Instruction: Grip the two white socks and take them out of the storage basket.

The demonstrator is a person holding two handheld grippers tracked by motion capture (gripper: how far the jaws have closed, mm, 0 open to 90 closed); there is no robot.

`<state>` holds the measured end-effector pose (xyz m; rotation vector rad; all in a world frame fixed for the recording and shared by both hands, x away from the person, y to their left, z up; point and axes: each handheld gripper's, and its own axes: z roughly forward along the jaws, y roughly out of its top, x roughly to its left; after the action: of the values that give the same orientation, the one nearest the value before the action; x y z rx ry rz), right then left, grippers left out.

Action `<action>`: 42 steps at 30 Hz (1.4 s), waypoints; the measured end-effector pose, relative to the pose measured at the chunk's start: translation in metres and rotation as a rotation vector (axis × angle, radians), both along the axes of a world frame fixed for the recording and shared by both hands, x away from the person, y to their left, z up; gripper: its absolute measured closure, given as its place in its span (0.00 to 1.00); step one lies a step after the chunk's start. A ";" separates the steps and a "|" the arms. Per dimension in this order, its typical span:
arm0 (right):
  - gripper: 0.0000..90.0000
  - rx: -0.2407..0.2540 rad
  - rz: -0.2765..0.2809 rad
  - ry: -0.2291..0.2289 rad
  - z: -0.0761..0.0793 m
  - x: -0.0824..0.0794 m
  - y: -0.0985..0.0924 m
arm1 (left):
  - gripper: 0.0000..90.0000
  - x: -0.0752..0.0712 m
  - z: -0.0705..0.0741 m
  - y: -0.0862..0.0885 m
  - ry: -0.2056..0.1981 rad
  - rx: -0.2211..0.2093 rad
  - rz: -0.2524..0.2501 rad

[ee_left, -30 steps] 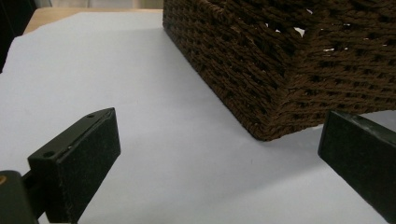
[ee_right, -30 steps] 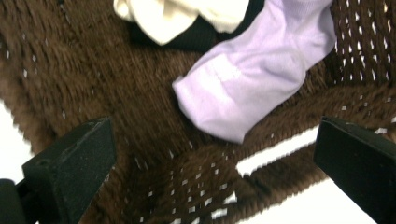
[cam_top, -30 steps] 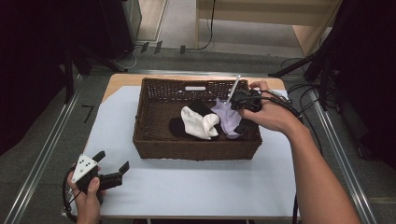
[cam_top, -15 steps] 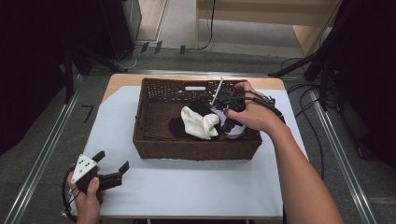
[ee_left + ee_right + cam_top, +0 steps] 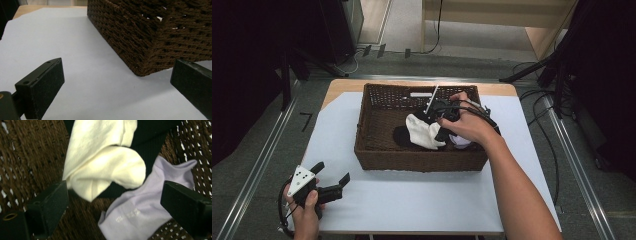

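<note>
A brown wicker basket (image 5: 412, 162) stands mid-table and holds a white sock (image 5: 421, 134), a black sock (image 5: 401, 136) and a lavender sock (image 5: 460, 143). My right gripper (image 5: 438, 131) reaches down into the basket, jaws apart and just closing a little. In the right gripper view the white sock (image 5: 100, 165) and the lavender sock (image 5: 140, 212) lie between the jaws of the right gripper (image 5: 115, 205), untouched by the pads, with the black sock (image 5: 150, 140) beneath them. My left gripper (image 5: 332, 181) rests open at the table's front left.
A white sheet (image 5: 412, 200) covers the table under the basket. In the left gripper view the left gripper (image 5: 117, 85) has the sheet (image 5: 75, 50) between its jaws and a basket corner (image 5: 150, 37) ahead. Cables and dark stands (image 5: 537, 75) sit beyond the right edge.
My right hand has moved left and down inside the basket, from its right side toward the white sock. The left hand has stayed put.
</note>
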<state>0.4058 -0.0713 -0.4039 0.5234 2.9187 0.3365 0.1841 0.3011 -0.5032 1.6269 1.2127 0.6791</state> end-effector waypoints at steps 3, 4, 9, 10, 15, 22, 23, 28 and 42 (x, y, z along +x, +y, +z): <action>0.12 0.005 -0.005 -0.005 -0.004 0.001 0.006 | 0.00 0.000 0.000 0.000 0.002 0.001 -0.002; 0.14 0.007 -0.010 -0.008 -0.005 0.001 0.008 | 0.00 0.000 0.000 0.000 -0.002 -0.002 -0.001; 0.15 0.028 -0.018 0.001 -0.008 0.001 0.018 | 0.00 0.000 0.000 0.000 0.002 -0.001 0.001; 0.15 0.025 -0.014 0.004 -0.008 0.001 0.021 | 0.00 0.000 0.000 0.000 0.005 0.000 0.001; 0.17 0.033 -0.024 0.018 -0.016 0.001 0.033 | 0.00 0.000 0.000 0.000 0.003 0.001 0.004; 0.26 0.021 -0.050 0.031 -0.027 0.003 0.043 | 0.00 0.000 0.000 -0.001 0.001 -0.002 0.004; 0.27 0.022 -0.053 0.033 -0.028 0.003 0.043 | 0.00 0.001 0.000 0.000 0.003 -0.002 0.001; 0.33 0.016 -0.061 0.040 -0.035 0.005 0.047 | 0.00 0.001 0.000 0.000 0.009 0.000 -0.002; 0.67 -0.013 -0.127 0.041 -0.049 0.008 0.055 | 0.00 0.001 0.000 0.000 0.011 -0.002 0.004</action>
<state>0.4143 -0.0161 -0.4530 0.7180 2.9059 0.2930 0.1850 0.3014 -0.5031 1.6290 1.2243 0.6719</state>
